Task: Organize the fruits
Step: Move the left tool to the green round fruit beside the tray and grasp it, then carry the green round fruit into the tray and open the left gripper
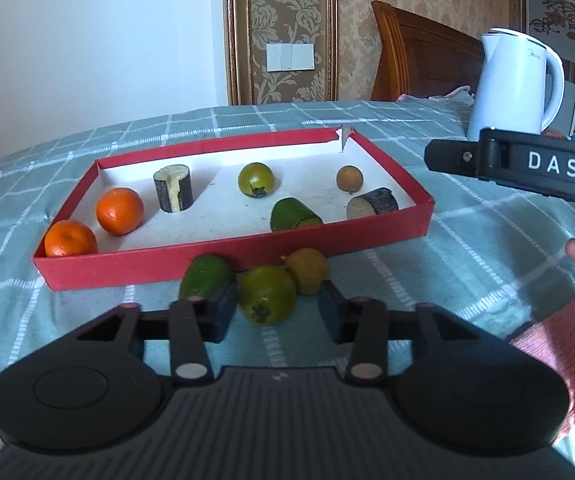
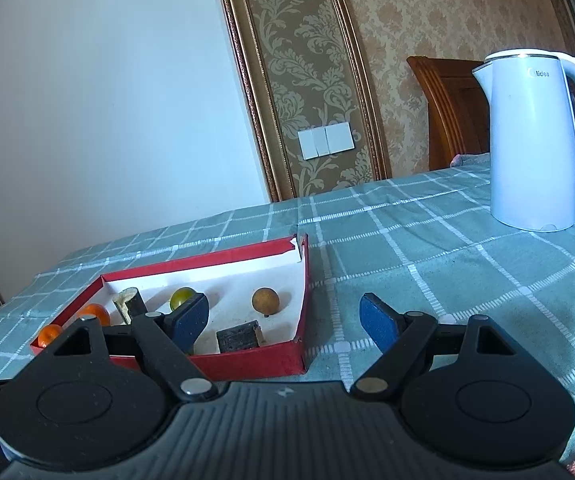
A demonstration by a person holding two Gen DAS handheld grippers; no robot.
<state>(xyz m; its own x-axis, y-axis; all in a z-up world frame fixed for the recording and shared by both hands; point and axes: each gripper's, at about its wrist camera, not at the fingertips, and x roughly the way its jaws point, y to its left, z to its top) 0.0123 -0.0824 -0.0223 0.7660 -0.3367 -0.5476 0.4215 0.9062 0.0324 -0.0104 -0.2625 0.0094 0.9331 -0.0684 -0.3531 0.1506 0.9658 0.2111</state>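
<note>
Three fruits lie on the cloth in front of the red box (image 1: 223, 258): a green cut piece (image 1: 203, 280), a round green fruit (image 1: 267, 294) and a brown fruit (image 1: 307, 274). My left gripper (image 1: 276, 311) has its pads on either side of the round green fruit and is shut on it. Inside the box are two oranges (image 1: 119, 210), a green fruit (image 1: 255, 178), a brown ball (image 1: 349, 178), a green chunk (image 1: 293, 216) and two dark-skinned cane pieces (image 1: 172, 192). My right gripper (image 2: 287, 322) hovers open over the cloth, right of the box (image 2: 247, 360), with nothing between its pads.
A white kettle (image 1: 515, 84) (image 2: 535, 140) stands at the back right on the checked green tablecloth (image 2: 427, 264). A hand in a pink sleeve (image 1: 547, 356) holds the right gripper's black body (image 1: 527, 164) at the right edge. A wooden chair back (image 1: 423, 52) rises behind the table.
</note>
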